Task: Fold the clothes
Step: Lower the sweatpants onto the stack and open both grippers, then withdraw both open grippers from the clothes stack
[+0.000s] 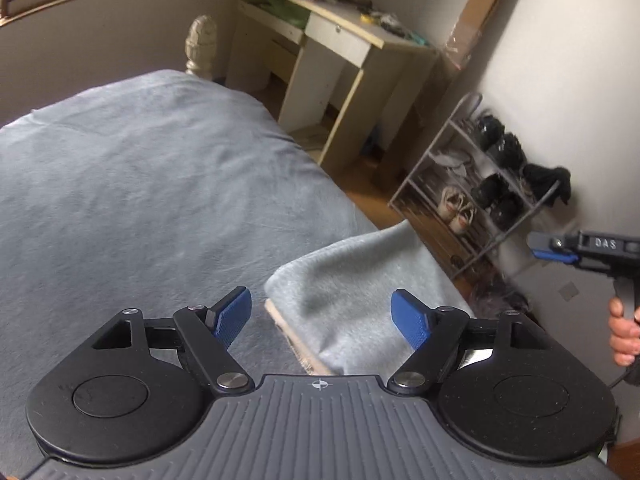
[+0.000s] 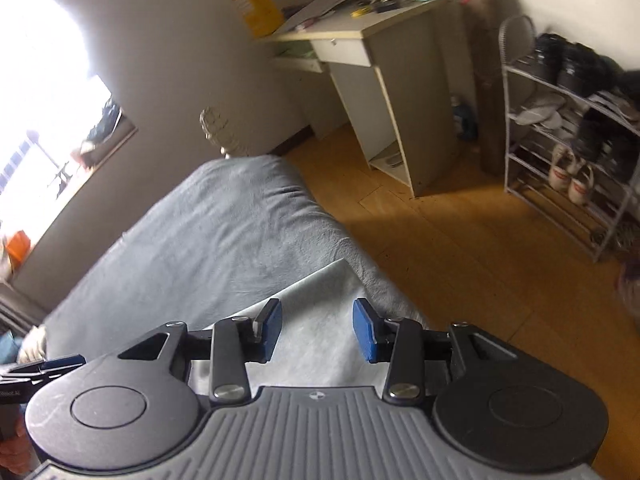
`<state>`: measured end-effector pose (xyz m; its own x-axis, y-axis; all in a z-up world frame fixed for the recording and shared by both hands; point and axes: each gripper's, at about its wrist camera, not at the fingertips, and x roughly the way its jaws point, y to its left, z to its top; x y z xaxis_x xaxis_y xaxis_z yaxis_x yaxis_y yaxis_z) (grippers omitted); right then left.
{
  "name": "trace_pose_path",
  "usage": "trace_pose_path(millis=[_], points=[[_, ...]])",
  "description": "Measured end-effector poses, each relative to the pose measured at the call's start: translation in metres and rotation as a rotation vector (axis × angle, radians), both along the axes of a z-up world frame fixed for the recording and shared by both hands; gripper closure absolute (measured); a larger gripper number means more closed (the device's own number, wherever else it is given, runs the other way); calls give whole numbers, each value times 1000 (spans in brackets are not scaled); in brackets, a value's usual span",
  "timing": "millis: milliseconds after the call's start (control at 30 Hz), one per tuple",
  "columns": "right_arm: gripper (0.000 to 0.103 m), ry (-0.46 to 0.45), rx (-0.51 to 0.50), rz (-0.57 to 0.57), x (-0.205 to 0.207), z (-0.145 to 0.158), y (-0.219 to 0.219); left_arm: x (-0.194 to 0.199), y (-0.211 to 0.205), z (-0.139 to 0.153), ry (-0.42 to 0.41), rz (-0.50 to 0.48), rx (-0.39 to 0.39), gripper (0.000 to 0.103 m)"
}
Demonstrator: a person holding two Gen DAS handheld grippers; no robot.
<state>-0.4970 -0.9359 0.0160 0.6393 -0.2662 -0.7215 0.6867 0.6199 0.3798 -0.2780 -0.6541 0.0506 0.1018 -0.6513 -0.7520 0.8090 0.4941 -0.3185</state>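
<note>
Item: my left gripper (image 1: 322, 318), jaws apart and empty, nearest the folded grey garment (image 1: 360, 300) dead ahead at the bed (image 1: 140, 184) right edge, long axis running away; right gripper (image 2: 317, 330) likewise apart above it.

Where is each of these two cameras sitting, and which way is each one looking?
Left wrist: rides the left gripper, looking over its open fingers at a folded grey garment on the bed; the right gripper and hand show at the right edge.
Right wrist: rides the right gripper, open, looking across the garment and bed to the floor.
Shared: bed, garment, desk, shoe rack.
</note>
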Motion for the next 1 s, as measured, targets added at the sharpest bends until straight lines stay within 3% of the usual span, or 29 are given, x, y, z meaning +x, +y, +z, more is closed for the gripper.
trace_pose_path(millis=[167, 333, 600, 833, 1000], points=[[57, -87, -1, -93, -31, 58, 44, -14, 36, 12, 51, 57, -36, 24], [41, -132, -35, -133, -27, 91, 118, -31, 76, 28, 61, 70, -53, 22], [25, -55, -113, -184, -33, 124, 225, -63, 145, 76, -89, 89, -77, 1], [7, -7, -288, -179, -57, 163, 294, -107, 176, 97, -156, 123, -56, 0], [5, 24, -356, -188, -80, 173, 312, -136, 170, 96, -143, 133, -44, 0]])
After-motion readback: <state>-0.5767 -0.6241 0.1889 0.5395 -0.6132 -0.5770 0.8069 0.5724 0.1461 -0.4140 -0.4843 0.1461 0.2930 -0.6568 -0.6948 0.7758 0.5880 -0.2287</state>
